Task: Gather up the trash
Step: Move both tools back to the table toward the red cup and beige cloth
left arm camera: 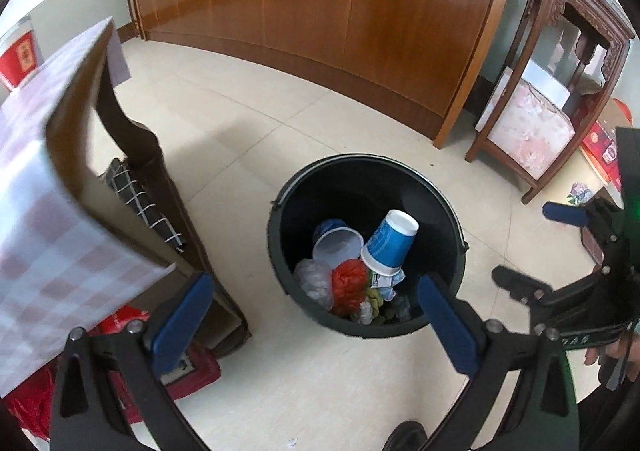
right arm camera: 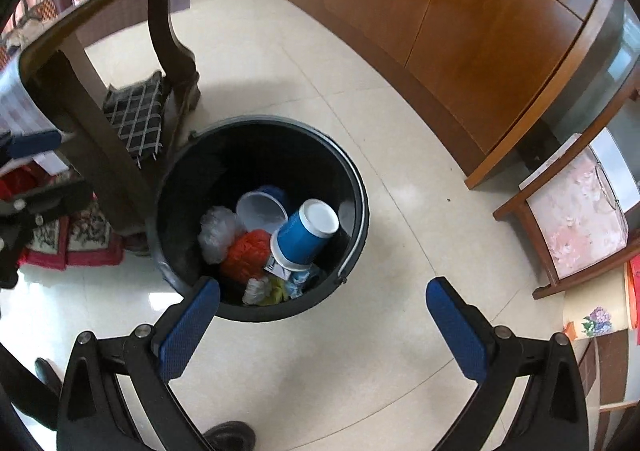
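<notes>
Both grippers above the floor, both cameras looking down into the black bin (left arm camera: 276, 227).

Left gripper (left arm camera: 316, 311): blue-padded fingers (left arm camera: 182, 325) spread wide, nothing between them. The bin sits at 12 o'clock from the fingertips; its near rim falls in the gap between the pads.

Right gripper (right arm camera: 324, 311): fingers (right arm camera: 190, 331) also spread wide, nothing held. Bin at about 11 o'clock from the fingertips; the left pad overlaps the near rim in the view. In the left wrist view the right gripper shows at 3 o'clock, side-on.

Bin contents, right wrist view: blue paper cup (right arm camera: 302, 237) mouth-down and tilted, white base up, at 3 o'clock within the bin; a second cup (right arm camera: 262, 211) lying with its open mouth toward the camera at 12 o'clock; crumpled clear plastic (right arm camera: 218, 231) at 9 o'clock; red-orange plastic bag (right arm camera: 248, 255) at centre, touching the blue cup. Small scraps at 6 o'clock, possibly paper and wrappers; too jumbled to tell apart.

Surroundings: table with checked cloth (left arm camera: 44, 187) at 9 o'clock of the bin, its wooden leg (right arm camera: 100, 155) just beside the bin wall. Wooden cabinets (left arm camera: 320, 11) at 12 o'clock. Carved wooden stand (left arm camera: 560, 91) at 2 o'clock.
</notes>
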`<state>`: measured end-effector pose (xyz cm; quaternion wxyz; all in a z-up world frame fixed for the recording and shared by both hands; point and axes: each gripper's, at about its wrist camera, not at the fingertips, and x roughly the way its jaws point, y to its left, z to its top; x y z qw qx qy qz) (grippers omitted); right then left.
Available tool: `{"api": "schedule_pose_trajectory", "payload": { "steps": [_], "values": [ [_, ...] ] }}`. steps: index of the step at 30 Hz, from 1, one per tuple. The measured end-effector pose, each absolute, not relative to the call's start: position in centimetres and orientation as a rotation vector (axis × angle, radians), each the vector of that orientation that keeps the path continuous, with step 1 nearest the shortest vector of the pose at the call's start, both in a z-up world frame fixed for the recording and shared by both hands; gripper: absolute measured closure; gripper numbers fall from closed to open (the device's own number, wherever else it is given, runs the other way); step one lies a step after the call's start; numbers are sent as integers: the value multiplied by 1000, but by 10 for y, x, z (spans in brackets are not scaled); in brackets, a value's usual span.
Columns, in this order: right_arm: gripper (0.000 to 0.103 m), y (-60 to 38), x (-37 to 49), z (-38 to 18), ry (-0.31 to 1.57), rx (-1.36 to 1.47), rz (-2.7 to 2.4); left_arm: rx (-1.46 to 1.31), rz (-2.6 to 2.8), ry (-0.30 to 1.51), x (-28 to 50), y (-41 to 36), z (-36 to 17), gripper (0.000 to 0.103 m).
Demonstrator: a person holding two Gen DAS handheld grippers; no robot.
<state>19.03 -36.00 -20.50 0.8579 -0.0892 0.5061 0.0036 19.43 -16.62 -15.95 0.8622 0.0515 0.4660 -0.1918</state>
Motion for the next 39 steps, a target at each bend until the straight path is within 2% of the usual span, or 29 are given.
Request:
{"api": "schedule_pose_trajectory", "payload": {
  "steps": [11, 24, 39],
  "values": [
    [0, -326, 166, -151, 957, -211, 49, 79, -327, 903, 161, -122, -122, 0],
    [0, -243, 155, -82, 793, -219, 179, 28, -181, 728, 133, -49, -60, 0],
    [0, -138, 165, -40, 677, -291, 342, -23, -33, 642, 120, 41, -27, 0]
  ]
}}
